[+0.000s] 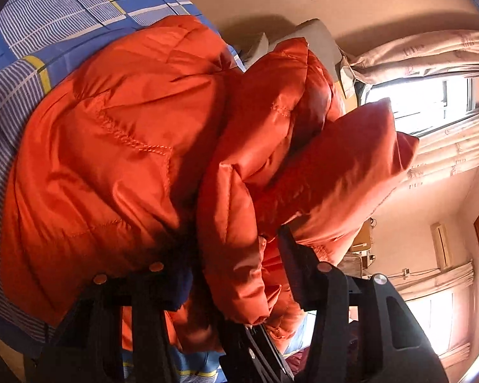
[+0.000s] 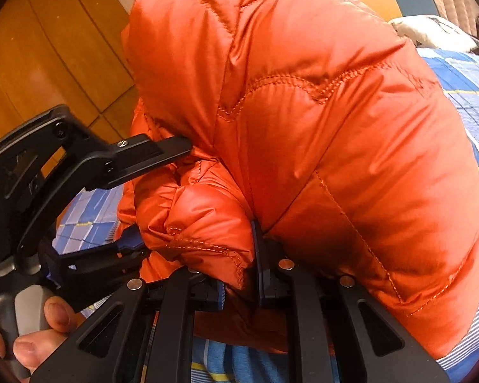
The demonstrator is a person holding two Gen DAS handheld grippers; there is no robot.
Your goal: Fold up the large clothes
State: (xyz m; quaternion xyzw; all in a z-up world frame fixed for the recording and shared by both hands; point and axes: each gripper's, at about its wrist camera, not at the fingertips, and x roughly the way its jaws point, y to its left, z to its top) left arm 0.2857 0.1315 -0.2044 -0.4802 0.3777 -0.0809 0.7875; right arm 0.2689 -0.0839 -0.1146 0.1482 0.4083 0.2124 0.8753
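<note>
You are mid-fold: the puffy, quilted orange down jacket (image 2: pixel 319 134) sits bunched on the blue checked bedsheet (image 1: pixel 64 9), and you hold it from both sides at its near edge. Your right gripper (image 2: pixel 239 274) is nearly closed, its blue pads pinching a thick roll of the jacket's hem. Your left gripper (image 1: pixel 233 271) stands about half wide with a padded fold of orange fabric between its fingers; whether the pads actually press on it is hard to say, since the fabric hides the left fingertip. In the right wrist view that same left gripper enters from the left, one finger pushed into the jacket's side, your hand (image 2: pixel 41 328) on its handle. Judgement: the next move calls for a firm left-side grip, then carrying both held edges together over the body, slowly, as slippery shell and springy filling will likely resist flattening. Hidden: sleeves, collar, zip and the jacket's far edge; the fisheye cuts off the bed's extent.
</note>
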